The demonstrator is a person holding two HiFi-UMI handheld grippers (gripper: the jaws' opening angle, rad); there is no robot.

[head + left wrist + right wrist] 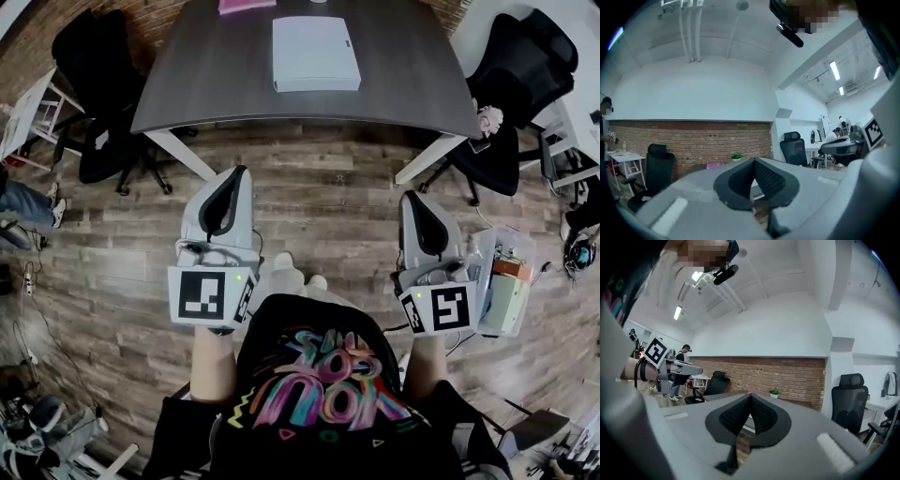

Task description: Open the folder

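A white folder [316, 53] lies flat and closed on the dark grey table [206, 75], far ahead of both grippers. My left gripper [238, 171] is held level over the wooden floor, short of the table's near edge, its jaws shut with nothing between them. My right gripper [410, 197] hangs level to the right, also shut and empty. In the left gripper view the black pads [753, 161] meet, with the table top behind them. The right gripper view shows its pads [750, 397] together the same way.
Black office chairs stand at the table's left [98, 84] and right [520, 66]. A pink item [246, 6] lies at the table's far edge. A clear bin with contents [506, 281] sits on the floor by my right gripper. Another person's legs [28, 206] show at far left.
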